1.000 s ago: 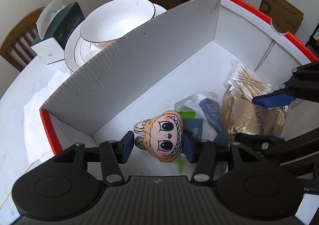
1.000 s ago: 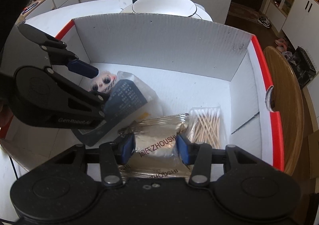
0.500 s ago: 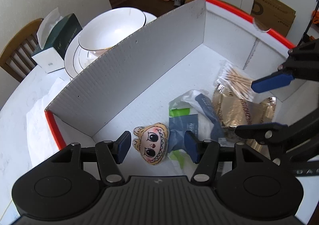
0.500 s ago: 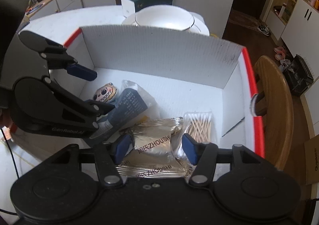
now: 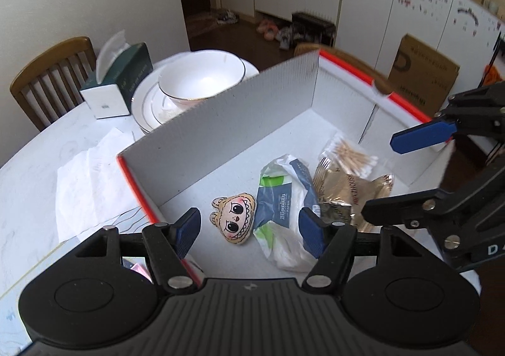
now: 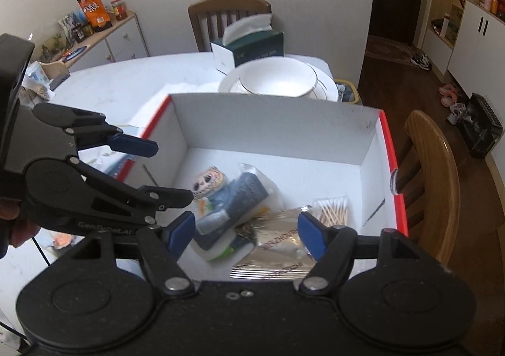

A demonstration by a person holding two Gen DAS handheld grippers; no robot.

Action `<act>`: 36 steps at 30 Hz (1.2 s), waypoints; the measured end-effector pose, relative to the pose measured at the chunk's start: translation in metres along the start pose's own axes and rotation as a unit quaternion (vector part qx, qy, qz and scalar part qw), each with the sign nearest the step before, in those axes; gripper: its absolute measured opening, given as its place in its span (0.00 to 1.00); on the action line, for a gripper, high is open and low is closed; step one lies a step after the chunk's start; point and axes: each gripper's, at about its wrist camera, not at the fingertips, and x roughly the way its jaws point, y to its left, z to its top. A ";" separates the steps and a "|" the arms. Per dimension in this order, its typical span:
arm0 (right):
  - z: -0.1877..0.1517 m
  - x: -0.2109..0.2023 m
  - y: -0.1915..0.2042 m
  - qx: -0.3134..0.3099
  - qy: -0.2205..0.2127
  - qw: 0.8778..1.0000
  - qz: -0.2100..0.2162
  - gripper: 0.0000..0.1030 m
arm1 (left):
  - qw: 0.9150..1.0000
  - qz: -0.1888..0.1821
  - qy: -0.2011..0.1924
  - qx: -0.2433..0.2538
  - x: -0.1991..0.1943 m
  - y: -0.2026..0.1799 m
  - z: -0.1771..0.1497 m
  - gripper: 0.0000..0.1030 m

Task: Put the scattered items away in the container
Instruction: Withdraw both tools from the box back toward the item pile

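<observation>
1. My left gripper is matte black plastic with two round hubs and a ribbed centre panel.
2. Its fingers end in blue pads with a fine grid texture.
3. Silver screws mark each linkage pivot.
4. My right gripper has the same build, with two small washers on its speckled black body.
5. White "GenRobot.AI" lettering runs along a side plate.
</observation>
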 end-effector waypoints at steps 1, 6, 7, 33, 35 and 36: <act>0.001 -0.002 0.004 -0.002 -0.003 1.000 -0.001 0.71 | 1.000 -0.002 -0.005 -0.004 -0.005 0.002 -0.002 0.66; 0.001 -0.011 0.023 0.000 -0.020 1.000 0.002 0.74 | 0.999 -0.001 -0.033 -0.018 -0.032 0.011 -0.016 0.66; 0.001 -0.012 0.027 0.001 -0.023 1.000 0.003 0.75 | 0.999 -0.001 -0.039 -0.021 -0.038 0.014 -0.019 0.66; -0.024 -0.027 0.158 0.013 -0.056 0.998 -0.011 0.85 | 0.991 0.004 -0.104 -0.081 -0.138 0.097 -0.120 0.81; -0.026 -0.026 0.168 0.013 -0.055 0.998 -0.011 0.85 | 0.991 0.005 -0.105 -0.087 -0.143 0.105 -0.128 0.83; -0.027 -0.025 0.172 0.012 -0.054 0.998 -0.012 0.85 | 0.990 0.004 -0.106 -0.089 -0.145 0.109 -0.132 0.84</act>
